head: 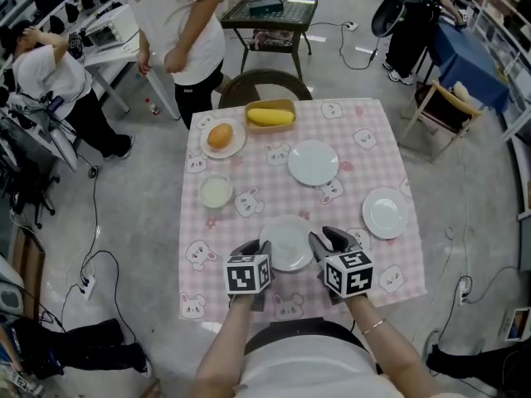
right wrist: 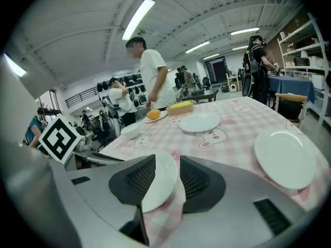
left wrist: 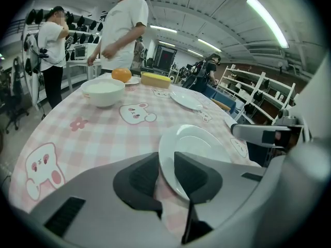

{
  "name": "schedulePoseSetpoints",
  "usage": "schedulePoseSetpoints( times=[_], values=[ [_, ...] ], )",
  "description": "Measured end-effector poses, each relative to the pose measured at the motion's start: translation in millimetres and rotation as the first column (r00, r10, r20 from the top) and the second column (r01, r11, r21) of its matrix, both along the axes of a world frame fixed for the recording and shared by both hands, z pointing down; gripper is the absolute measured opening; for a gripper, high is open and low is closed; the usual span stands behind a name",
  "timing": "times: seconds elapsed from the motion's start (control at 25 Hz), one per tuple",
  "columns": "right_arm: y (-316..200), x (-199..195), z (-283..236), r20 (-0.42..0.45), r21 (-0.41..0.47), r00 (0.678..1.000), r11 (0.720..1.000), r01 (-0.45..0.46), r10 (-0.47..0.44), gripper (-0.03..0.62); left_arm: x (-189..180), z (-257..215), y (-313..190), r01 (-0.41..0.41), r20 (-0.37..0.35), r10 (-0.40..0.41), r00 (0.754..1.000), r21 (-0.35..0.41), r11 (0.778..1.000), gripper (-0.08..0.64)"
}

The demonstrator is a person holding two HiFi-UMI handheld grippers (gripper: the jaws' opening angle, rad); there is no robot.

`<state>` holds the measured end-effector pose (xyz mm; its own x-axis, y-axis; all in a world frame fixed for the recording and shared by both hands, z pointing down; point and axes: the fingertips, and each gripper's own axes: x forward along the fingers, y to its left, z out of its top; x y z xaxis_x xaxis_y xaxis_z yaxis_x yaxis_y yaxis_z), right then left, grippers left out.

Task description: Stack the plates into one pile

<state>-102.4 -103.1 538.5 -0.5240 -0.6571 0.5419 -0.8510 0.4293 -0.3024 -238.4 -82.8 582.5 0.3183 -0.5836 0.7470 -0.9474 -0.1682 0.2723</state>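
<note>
**At the near edge of the table (head: pixel 265 181): a lopsided hold on one plate**

Just in front of me, the near plate (head: pixel 288 243) lies flat between both grippers. The left gripper (left wrist: pixel 166 161) has its pads over the plate's left rim and, as far as its own view lets me judge, is clamped on it. The right gripper (right wrist: pixel 174 164) straddles the opposite rim with its jaws wide apart, so it holds nothing. The middle plate (head: pixel 313 162) sits further up the table, and the right plate (head: pixel 385 212) is well apart near the right edge.

My worry is lifting now. Hung from one rim only, the smooth plate would likely tip and slip out of the pads. The tablecloth (right wrist: pixel 232 138) lies right under both rims. A careless squeeze on the right could pinch it, and a lift would then drag it, disturbing the bowl (head: pixel 216 192).
</note>
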Motion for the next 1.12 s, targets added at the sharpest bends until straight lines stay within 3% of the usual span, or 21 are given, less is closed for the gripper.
schedulePoseSetpoints(
  times=[0.56, 1.12],
  values=[
    [3, -12, 53, -0.111, -0.204, 0.993, 0.979, 0.025, -0.049, 0.131, -2, 3, -2, 0.000, 0.000, 0.000, 1.000, -0.006, 1.000, 0.114],
    [11, -10, 43, -0.095, -0.205, 0.995, 0.979, -0.010, -0.009, 0.107, -1, -8, 2, -0.009, -0.017, 0.009, 1.000, -0.011, 1.000, 0.104]
  ],
)
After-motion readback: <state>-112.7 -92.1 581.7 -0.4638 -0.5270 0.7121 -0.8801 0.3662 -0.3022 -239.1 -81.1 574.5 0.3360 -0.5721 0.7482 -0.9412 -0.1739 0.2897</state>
